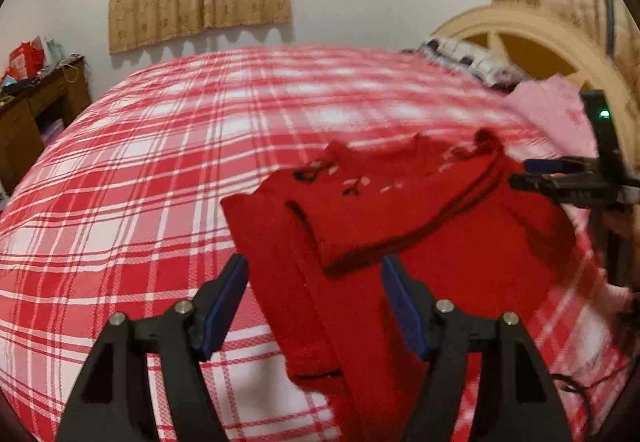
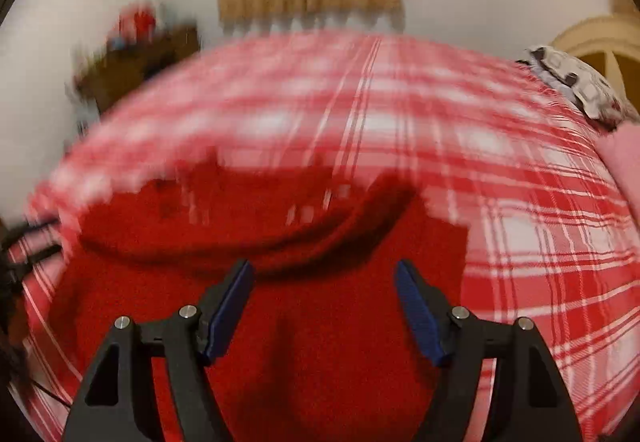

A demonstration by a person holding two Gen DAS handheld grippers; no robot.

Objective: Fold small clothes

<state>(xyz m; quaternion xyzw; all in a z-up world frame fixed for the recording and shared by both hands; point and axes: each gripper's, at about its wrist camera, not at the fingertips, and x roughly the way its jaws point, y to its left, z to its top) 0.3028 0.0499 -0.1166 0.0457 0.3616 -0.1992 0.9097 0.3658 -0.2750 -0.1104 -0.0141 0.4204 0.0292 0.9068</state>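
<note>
A small red knitted sweater [image 1: 400, 210] lies on the red-and-white plaid bed sheet [image 1: 160, 162], its upper part folded over the body, with a dark trim line and small motifs showing. My left gripper [image 1: 315, 260] hovers open over the sweater's near left part, with nothing between its blue pads. At the right edge of the left wrist view, my right gripper [image 1: 520, 173] reaches in over the sweater's far side. In the blurred right wrist view the sweater [image 2: 320, 342] fills the foreground, and the right gripper [image 2: 324, 264] stands open above it, gripping nothing.
A pink garment [image 1: 556, 106] and a patterned pillow [image 1: 464, 56] lie at the bed's right end by the cream headboard [image 1: 532, 42]. A wooden cabinet [image 1: 36, 114] with clutter on top stands at the far left. Plaid sheet [image 2: 520, 242] spreads around the sweater.
</note>
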